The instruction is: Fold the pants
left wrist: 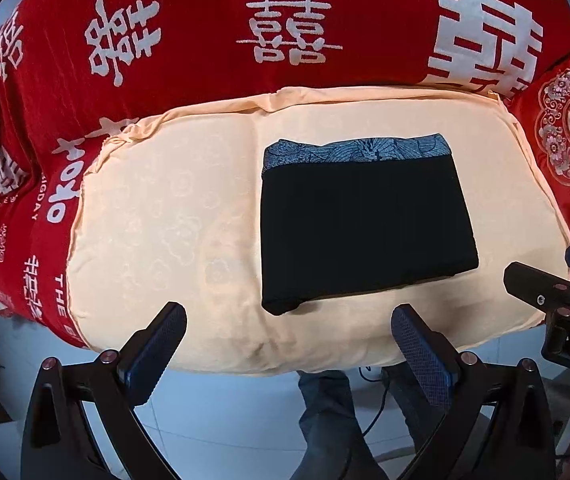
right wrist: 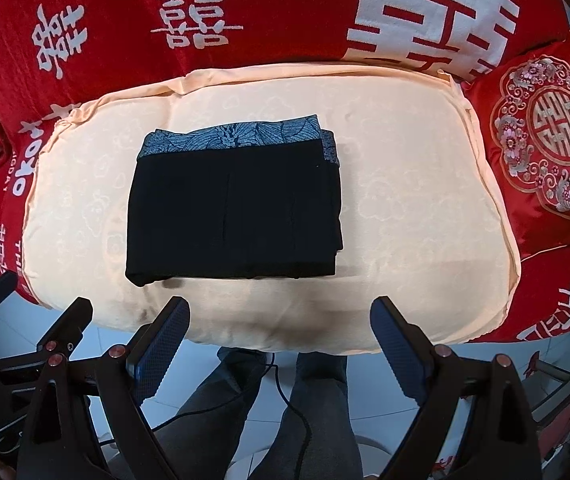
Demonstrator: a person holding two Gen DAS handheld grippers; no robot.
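Observation:
The black pants [left wrist: 365,224] lie folded into a compact rectangle on the cream cushion [left wrist: 165,216], with a blue patterned waistband along the far edge. In the right wrist view the pants [right wrist: 233,208] sit left of centre on the cushion [right wrist: 413,200]. My left gripper [left wrist: 287,320] is open and empty, held back over the cushion's near edge, short of the pants. My right gripper [right wrist: 281,314] is open and empty, also near the front edge and apart from the pants. The right gripper's body [left wrist: 541,296] shows at the right of the left wrist view.
A red blanket with white characters [left wrist: 205,32] covers the sofa behind and beside the cushion. A red embroidered pillow [right wrist: 545,144] lies at the right. The person's legs [right wrist: 285,412] and a black cable are below on the white tiled floor.

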